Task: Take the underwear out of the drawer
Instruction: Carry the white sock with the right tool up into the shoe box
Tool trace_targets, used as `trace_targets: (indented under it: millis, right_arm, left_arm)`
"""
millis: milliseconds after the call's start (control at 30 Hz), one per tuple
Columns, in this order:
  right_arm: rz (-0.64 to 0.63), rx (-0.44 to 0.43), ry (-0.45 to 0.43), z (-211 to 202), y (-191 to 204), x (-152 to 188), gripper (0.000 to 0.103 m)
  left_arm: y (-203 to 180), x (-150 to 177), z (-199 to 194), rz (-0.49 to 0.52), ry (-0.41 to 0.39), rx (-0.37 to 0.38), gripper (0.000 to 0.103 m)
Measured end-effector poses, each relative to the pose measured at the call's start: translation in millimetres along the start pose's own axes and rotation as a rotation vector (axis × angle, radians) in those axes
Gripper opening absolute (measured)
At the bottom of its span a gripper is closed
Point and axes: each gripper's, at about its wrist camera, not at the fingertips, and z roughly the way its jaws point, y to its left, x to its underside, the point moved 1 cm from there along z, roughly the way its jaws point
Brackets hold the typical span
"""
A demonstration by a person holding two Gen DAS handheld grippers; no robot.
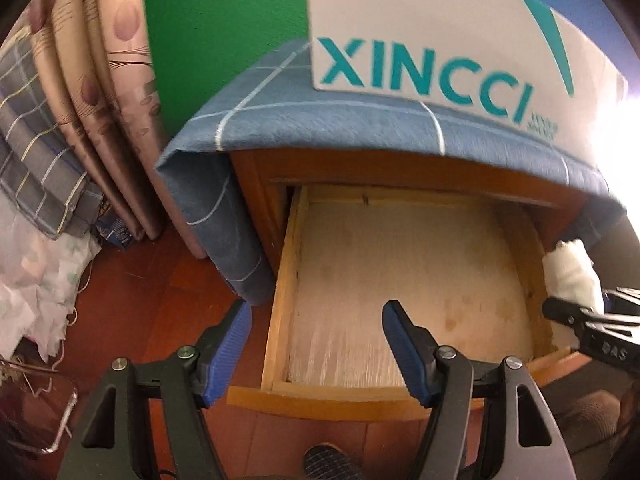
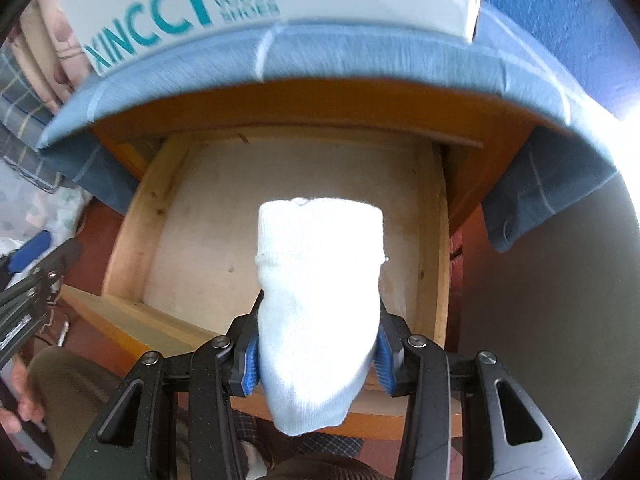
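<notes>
Step in hand: lifting the folded white underwear (image 2: 318,308) clear of the open wooden drawer (image 2: 434,240); by my judgement, nearly done.
Underwear, place: clamped in the right gripper (image 2: 318,356), hanging in the air above the drawer floor, toward the front right of the box. Touching no wood that I can see.
Underwear, long axis: runs along the fingers, away from the camera; one end bulges out behind the pads, the other juts forward over the drawer.
Right gripper, fingers: drawn in narrow, blue pads (image 2: 250,356) pressing both flanks of the bundle.
Left gripper (image 1: 316,344), fingers: spread fairly wide, nothing between them; hovers over the drawer's front left corner.
Key relation: the bundle lies far to the right of the left gripper, seen at the right edge of the left wrist view (image 1: 576,276). The right hand is the nearer one by far; it has the grip already.
Next move, judged: carry the bundle up and back over the drawer's front edge; the drawer's right wall sits close beside it.
Count: underwear, one bundle; drawer, one, otherwise bare inside; grippers, two.
Surroundings: blue checked cloth (image 1: 360,120) draped over the cabinet top, white lettered box (image 1: 440,40) on it.
</notes>
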Motion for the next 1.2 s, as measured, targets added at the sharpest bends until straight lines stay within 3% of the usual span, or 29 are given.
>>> trace_targets:
  millis: [200,533,700,933,1200]
  right_arm:
    - [-0.021,-0.03,-0.012,-24.8,12.4,-0.8,0.041]
    - [-0.064,-0.07,-0.1,-100.3,29.2,-31.4,0.041]
    - [-0.075,-0.073,-0.16,-137.2,34.5,-56.9,0.041]
    - [-0.087,-0.067,-0.239,-180.1,40.7,-103.8,0.041]
    - [-0.096,-0.028,-0.277,-188.4,48.5,-166.4,0.042]
  left_arm:
    - [1.5,1.9,11.9,-0.024,0.04,0.006,0.07]
    - [-4.2,4.9,13.3,0.006,0.029,0.015,0.07]
    - [-0.3,4.6,12.8,-0.022,0.023,0.05,0.07]
    - [-0.3,6.0,12.0,-0.014,0.005,0.037,0.07]
    - [3.7,6.5,9.6,-0.037,-0.021,0.018,0.07]
